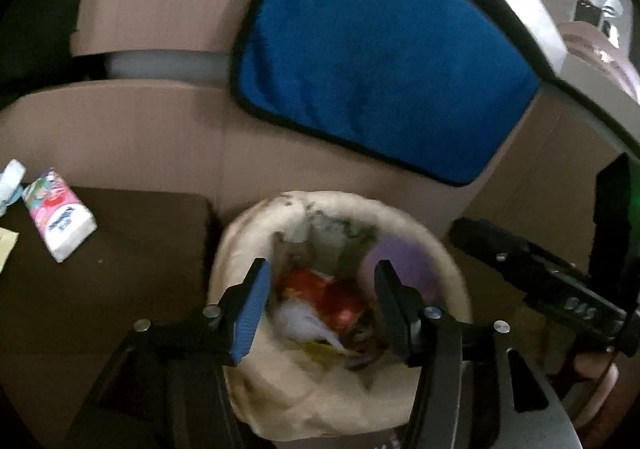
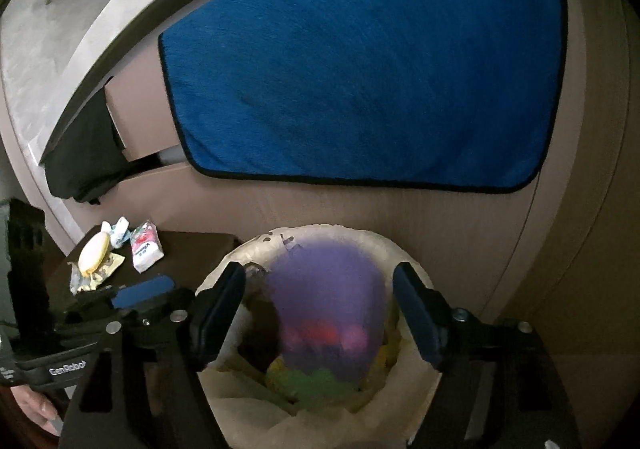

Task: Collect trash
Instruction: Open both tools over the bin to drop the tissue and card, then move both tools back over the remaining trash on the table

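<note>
Left hand-held gripper (image 1: 320,305) hangs right over the mouth of the trash bin (image 1: 448,249), jaws spread wide with nothing between them, open air on both sides of the fingers inside the bin's rim. Right hand-held gripper (image 2: 320,309) is over the same bin (image 2: 404,253), jaws also parted and empty, with a blurred purple thing (image 2: 328,301) in the gap between them; whether it touches either finger, I cannot tell. Inside the bin's pale liner sits a heap of trash (image 1: 320,301): red wrapper, white scrap, some yellow and green bits, all smeared by blur. Just left of the bin, a dark bench (image 1: 132,249) edge runs close to the rim. On the bench, a pink-and-white tissue pack (image 1: 60,221) lies flat, well apart from the bin, with a yellow oval item (image 2: 94,252) and crumpled wrappers (image 2: 118,229) beside it. Behind everything, a blue cloth (image 1: 380,61) with black trim hangs against the tan panel.
</note>
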Demonstrator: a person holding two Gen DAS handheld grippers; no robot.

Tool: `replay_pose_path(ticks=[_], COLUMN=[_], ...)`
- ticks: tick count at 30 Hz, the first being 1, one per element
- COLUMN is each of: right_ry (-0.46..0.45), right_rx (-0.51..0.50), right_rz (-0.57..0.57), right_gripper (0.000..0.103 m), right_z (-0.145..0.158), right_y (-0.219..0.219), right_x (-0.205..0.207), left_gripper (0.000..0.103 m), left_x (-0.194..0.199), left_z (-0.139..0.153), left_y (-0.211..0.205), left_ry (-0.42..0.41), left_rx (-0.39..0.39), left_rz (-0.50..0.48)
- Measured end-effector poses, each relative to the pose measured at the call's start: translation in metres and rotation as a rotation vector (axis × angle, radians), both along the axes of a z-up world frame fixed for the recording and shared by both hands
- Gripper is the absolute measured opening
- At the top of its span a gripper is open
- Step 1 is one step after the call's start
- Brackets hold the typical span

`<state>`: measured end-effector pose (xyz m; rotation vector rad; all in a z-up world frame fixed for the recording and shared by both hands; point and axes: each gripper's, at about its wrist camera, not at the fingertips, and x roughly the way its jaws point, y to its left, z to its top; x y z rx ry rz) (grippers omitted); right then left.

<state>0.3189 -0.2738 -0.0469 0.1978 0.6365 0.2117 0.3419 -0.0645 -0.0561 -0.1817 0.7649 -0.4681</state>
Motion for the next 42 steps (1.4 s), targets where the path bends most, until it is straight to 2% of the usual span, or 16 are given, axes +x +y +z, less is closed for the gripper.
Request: replay_pose_path(ticks=[5,9,15,25,30,36,38,40,42], right_ry=[0.017,0.022,0.005,-0.084,-0.100,-0.112,-0.099,-0.069,-0.032], right_rx=[-0.040,-0.075,-0.085,-0.171,-0.201,-0.254,-0.231,-0.168,-0.174], right_rz=[-0.026,-0.031,0.029,0.112,0.207,0.314,0.362,0.459,0.480], right_gripper=[0.075,0.075,0.075,0.075,0.075,0.075,0.075,0.075,0.075], right_z=[-0.006,-0.005,0.001,0.024,0.029,0.028,0.024,0.017,0.006], right_y=[0.003,0.009,0.034,0.138,0.200,0.260,0.270,0.277,0.285], right_x=[0.001,-0.002,-0.009,-0.021,-0.016,-0.009,-0.001,0.010,0.026], left_gripper=[0.056,0.056,0.056,0.056,0.056,0.056,0.056,0.056,0.056], left_x=[0.002,-0.005,-0.023,-0.058,-0.071,-0.082,-0.080,-0.078,-0.073], left_z=[-0.004,0.000,0.008,0.018,0.023,0.013,0.008,0.006,0.004], left_y=[0.020,0.044,0.103,0.234,0.292,0.332,0.342,0.347,0.350], left_ry=[0.047,0.014,-0.012,-0.027,-0.037,-0.023,-0.013,-0.003,0.000], left_rx=[0.010,0.046,0.067,0.115,0.116,0.112,0.087,0.050,0.016], left_rz=[0.055,0.107,0.200,0.413,0.499,0.514,0.497,0.463,0.417])
